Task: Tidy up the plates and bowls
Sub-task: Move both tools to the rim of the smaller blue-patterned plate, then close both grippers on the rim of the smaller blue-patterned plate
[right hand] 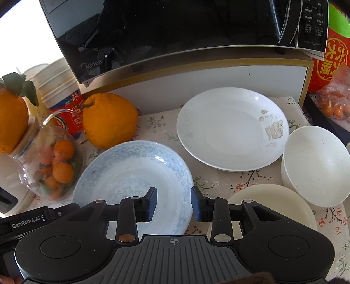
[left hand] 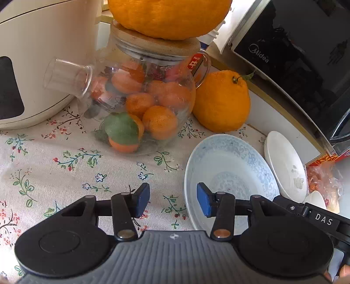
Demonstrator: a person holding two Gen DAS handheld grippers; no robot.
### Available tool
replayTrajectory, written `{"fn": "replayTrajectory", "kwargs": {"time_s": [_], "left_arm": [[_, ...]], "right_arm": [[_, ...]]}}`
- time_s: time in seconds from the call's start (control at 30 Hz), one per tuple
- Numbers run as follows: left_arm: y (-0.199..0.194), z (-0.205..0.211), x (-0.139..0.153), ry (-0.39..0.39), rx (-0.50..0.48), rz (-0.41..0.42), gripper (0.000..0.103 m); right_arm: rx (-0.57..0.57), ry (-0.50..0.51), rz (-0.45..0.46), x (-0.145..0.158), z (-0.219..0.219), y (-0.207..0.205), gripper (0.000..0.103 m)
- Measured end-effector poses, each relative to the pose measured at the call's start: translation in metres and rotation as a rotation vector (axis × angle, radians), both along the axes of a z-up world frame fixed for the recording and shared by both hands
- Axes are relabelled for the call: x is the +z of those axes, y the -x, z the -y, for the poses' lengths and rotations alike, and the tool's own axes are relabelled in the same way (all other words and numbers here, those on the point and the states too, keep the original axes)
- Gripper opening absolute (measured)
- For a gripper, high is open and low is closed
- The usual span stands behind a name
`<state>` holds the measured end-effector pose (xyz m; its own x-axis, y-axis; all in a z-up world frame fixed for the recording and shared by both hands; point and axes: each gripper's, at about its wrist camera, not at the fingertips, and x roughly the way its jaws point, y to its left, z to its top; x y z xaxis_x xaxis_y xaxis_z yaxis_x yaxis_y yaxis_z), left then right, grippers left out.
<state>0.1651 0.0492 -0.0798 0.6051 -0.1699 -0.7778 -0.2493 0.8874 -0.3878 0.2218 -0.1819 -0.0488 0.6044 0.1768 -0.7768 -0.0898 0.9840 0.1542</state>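
A blue-patterned plate lies on the floral tablecloth; it also shows in the right wrist view. My left gripper is open, its jaws either side of the plate's left rim. My right gripper is open, its jaws either side of the plate's right rim. A white plate with a rose print lies behind, also in the left wrist view. A white bowl stands at the right. A cream plate lies under my right gripper's right finger.
A glass teapot of small oranges with a big orange on its lid stands at the left. Another big orange sits beside it. A black microwave on a shelf is behind. A cream appliance is far left.
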Motion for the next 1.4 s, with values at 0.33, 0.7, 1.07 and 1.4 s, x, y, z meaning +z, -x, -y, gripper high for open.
{"fn": "replayTrajectory", "kwargs": {"time_s": [0.33, 0.7, 1.07, 1.4], "left_arm": [[-0.011, 0.01, -0.004, -0.008, -0.037, 0.015, 0.042], [-0.012, 0.019, -0.007, -0.001, -0.051, 0.023, 0.013], [0.006, 0.01, 0.019, 0.01, -0.012, 0.058, 0.013], [0.027, 0.009, 0.034, 0.019, -0.028, 0.086, 0.013]], "right_arm": [[0.016, 0.029, -0.042, -0.021, -0.008, -0.011, 0.031], [-0.024, -0.006, -0.037, -0.018, -0.002, -0.008, 0.013], [-0.042, -0.041, 0.027, 0.009, -0.005, 0.018, 0.012], [-0.047, -0.07, 0.05, 0.023, 0.001, 0.044, 0.012]]}}
